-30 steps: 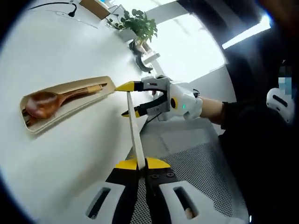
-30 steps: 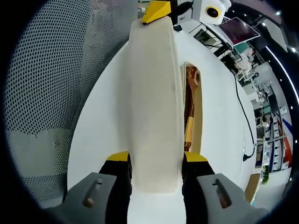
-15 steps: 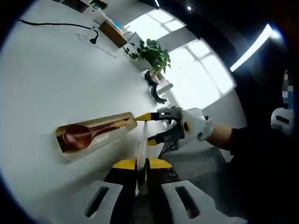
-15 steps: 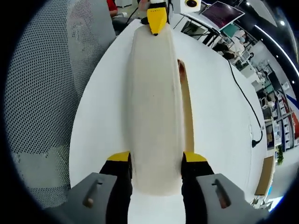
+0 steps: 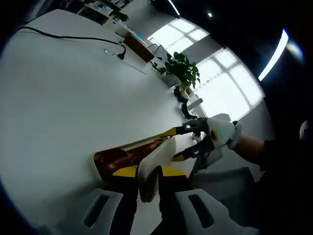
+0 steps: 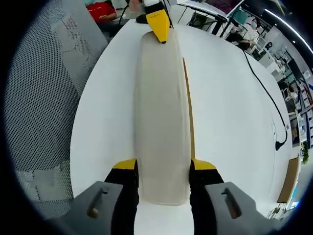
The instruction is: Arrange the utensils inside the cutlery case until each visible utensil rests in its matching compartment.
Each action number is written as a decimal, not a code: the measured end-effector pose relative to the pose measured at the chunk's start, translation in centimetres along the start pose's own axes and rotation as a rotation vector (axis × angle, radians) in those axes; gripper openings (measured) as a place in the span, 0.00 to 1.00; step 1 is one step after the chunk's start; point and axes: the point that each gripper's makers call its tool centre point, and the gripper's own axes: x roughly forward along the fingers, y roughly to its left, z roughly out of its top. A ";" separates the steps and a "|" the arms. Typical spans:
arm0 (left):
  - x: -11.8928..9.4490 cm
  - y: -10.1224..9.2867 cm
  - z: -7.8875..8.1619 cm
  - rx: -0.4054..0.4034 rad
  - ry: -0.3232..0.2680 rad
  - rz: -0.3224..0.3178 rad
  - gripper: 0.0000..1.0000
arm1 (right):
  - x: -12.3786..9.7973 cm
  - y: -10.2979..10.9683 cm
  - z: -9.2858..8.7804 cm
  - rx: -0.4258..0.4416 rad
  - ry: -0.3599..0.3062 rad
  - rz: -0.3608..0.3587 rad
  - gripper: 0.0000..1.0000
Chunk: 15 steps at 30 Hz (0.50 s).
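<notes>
The lid (image 6: 161,117) is a long, cream, matte shell with rounded ends, held between both tongs above the case (image 5: 100,166). The right gripper (image 6: 161,169) clamps one end across its width, its yellow tips pressed to either long edge. The left gripper (image 5: 146,172) is closed on the other end; in the right gripper view its yellow tip touches the lid's far end. The lid hangs just over the case, nearly lined up with it: past the right gripper's jaws only a thin tan strip of the case rim shows beside the lid's right edge.

As a judgement, the sorting looks done and the closing is under way. A brown wooden spoon (image 5: 117,157) lies lengthwise in the case, bowl toward the left gripper and handle running off toward the right gripper (image 5: 188,142), which enters the left gripper view from the right on a white-gloved hand. Whether other utensils lie beside the spoon cannot be told, since the lid hides most of the interior. What seems left is to lower the lid square onto the rim and release it.

All this sits on a white table (image 5: 63,98). A mesh chair (image 6: 44,93) stands left of the right gripper's jaws, off the table edge.
</notes>
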 end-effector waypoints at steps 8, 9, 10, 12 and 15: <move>-0.1 1.6 1.5 -0.006 -0.005 0.050 0.17 | 0.4 -0.9 0.6 0.045 0.016 0.059 0.38; -0.1 1.6 1.6 -0.004 -0.003 0.053 0.18 | 0.4 -1.0 0.6 0.042 0.019 0.059 0.38; -0.1 1.6 1.6 -0.002 -0.003 0.056 0.18 | 0.3 -1.2 0.6 0.041 0.019 0.059 0.38; -0.1 1.7 1.8 -0.003 -0.007 0.058 0.18 | 0.1 -1.5 0.7 0.039 0.021 0.061 0.37; 0.0 1.9 1.8 -0.007 -0.008 0.068 0.18 | 0.0 -1.9 0.6 0.014 0.039 0.067 0.37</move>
